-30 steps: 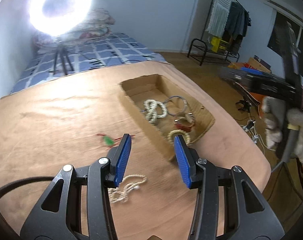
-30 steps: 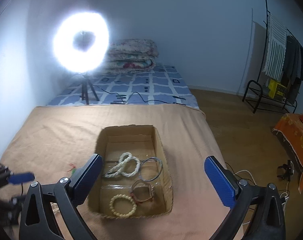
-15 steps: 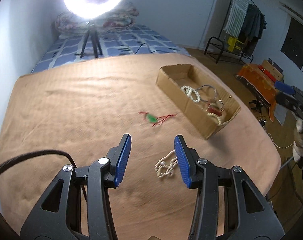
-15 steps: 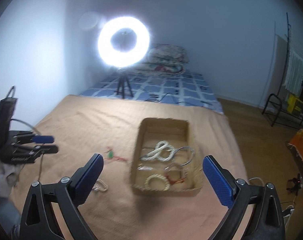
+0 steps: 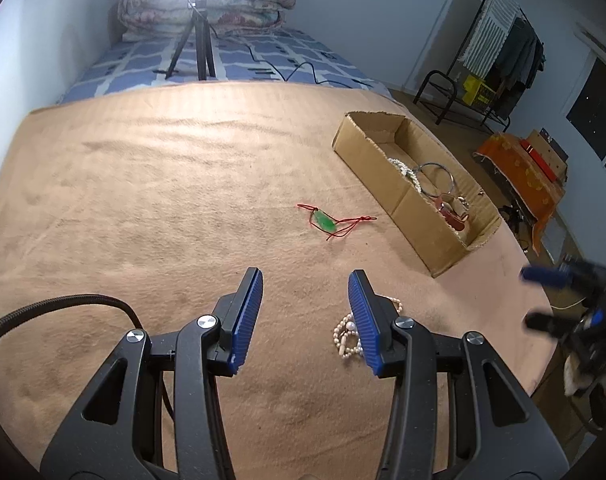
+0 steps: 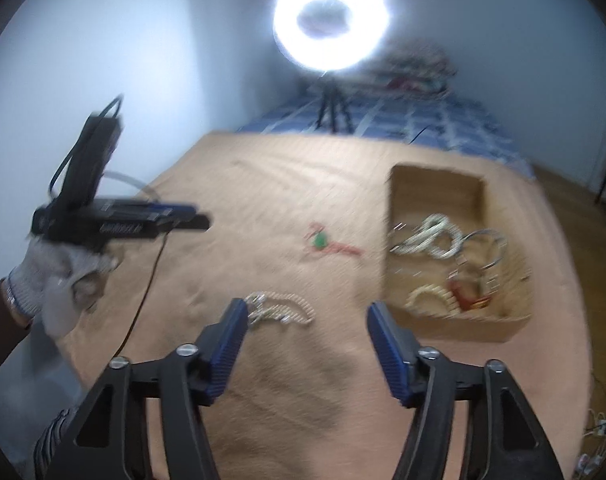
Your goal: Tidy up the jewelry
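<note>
A pearl necklace [image 5: 345, 334] lies bunched on the tan blanket, just right of my left gripper [image 5: 305, 320] and partly behind its right finger. That gripper stands part open with nothing between its pads. In the blurred right wrist view the necklace [image 6: 279, 312] sits just beyond my right gripper [image 6: 307, 328], near its left finger. Its jaws are closing with nothing between them. A green pendant on a red cord [image 5: 325, 220] [image 6: 321, 240] lies mid-blanket. The cardboard box [image 5: 407, 200] [image 6: 455, 322] holds a white bead strand, a metal bangle, a red piece and a cream bracelet.
A gloved hand [image 6: 59, 280] holds the left gripper at the left of the right wrist view, its cable trailing over the blanket. A ring light on a tripod [image 6: 331, 20] stands on the bed behind. A clothes rack [image 5: 499, 40] and the blanket's edge lie to the right.
Both views swung away from the box and sank toward the blanket. The pearl necklace now lies near both grippers. The right jaws have narrowed from wide open; the left jaws kept their gap.
</note>
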A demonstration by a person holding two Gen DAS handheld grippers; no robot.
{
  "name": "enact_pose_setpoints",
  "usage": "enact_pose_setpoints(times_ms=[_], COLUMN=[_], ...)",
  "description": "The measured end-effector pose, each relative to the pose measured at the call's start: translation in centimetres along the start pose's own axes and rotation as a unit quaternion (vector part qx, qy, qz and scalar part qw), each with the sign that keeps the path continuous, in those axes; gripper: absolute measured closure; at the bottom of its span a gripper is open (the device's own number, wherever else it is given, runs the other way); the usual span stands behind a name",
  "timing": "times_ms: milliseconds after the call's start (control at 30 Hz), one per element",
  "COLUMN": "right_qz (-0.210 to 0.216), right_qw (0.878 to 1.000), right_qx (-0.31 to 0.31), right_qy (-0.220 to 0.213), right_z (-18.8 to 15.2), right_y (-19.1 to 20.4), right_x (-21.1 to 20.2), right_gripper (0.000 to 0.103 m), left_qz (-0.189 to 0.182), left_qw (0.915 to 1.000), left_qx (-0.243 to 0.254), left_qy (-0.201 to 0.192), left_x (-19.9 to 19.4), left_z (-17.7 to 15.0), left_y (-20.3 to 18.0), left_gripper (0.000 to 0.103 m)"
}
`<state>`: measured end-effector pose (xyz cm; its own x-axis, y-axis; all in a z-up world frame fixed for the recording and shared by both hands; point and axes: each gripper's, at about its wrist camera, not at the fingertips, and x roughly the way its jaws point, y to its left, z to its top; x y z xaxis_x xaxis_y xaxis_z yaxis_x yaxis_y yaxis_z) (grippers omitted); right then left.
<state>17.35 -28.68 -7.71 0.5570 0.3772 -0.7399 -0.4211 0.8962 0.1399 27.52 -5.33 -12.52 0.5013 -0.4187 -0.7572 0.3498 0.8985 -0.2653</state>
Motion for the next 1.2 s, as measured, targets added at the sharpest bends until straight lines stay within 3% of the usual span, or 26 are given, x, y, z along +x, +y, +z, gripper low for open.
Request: enact_pose_setpoints(times_ms=[333, 500, 967, 1200], right_qz=[0.053, 0.065, 0.053, 0.053], right_qw=[0.995, 0.992, 0.993, 0.995], right_qx=[0.006, 0.022, 0.015, 0.000], right_qy=[0.086, 0.104, 0.100, 0.086], right_z=[-2.3, -2.8, -2.9, -2.7], right_y=[1.3, 1.2, 0.2, 0.6], right_x=[6.3, 9.0, 12.8, 13.4], right_gripper=[0.066, 0.071, 0.074, 0.074], left_qz=[-0.025, -0.034, -0.058, -0.041], left_qw=[0.9991, 0.9986, 0.9962, 0.9956], left_qx=[-0.034, -0.039, -0.023, -0.017], left_qy=[0.012, 0.015, 0.061, 0.082], left_x=[3.5, 5.1, 11.3, 14.7], left_z=[1.2, 2.2, 4.3, 4.9], left_y=[1.3, 1.4, -0.2, -1.2], left_gripper=[0.058, 0.058, 0.058, 0.058])
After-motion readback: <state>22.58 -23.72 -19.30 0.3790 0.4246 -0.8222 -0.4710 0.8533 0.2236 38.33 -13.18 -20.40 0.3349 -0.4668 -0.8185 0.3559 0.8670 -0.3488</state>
